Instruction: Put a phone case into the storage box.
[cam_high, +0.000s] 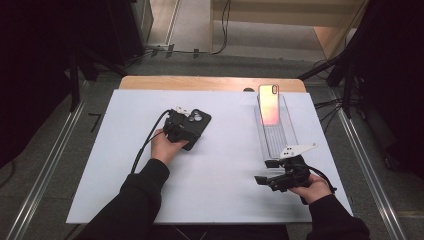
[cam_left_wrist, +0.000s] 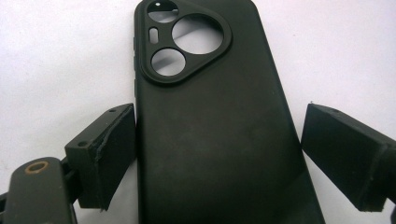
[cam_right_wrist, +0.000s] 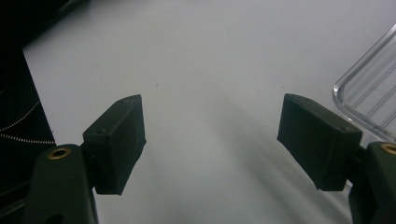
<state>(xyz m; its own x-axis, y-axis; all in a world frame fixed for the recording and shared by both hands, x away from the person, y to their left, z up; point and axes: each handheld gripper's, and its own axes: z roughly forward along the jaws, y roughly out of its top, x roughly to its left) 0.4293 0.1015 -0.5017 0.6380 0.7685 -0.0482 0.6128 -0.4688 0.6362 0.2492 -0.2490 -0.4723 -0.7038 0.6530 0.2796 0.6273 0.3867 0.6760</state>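
The left gripper (cam_left_wrist: 219, 154) is over the black phone case (cam_left_wrist: 219, 121), which lies flat on the white table (cam_high: 225, 165). Jaws are open on both sides of the case; left pad just beside its edge, right pad a bit apart. The right gripper (cam_right_wrist: 210, 140) is open w/ nothing between, near the clear tray (cam_high: 280, 135) w/ a pink phone (cam_high: 269, 105) leaning in it.

High view looks down; gripper views sit close (sharing the white table (cam_high: 220, 170)) — low.

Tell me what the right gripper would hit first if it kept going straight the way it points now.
Probably nothing soon: ahead of the right gripper lies bare white table, open fingers empty. The clear tray sits off to one side, likely outside that line, though depth is hard to judge.
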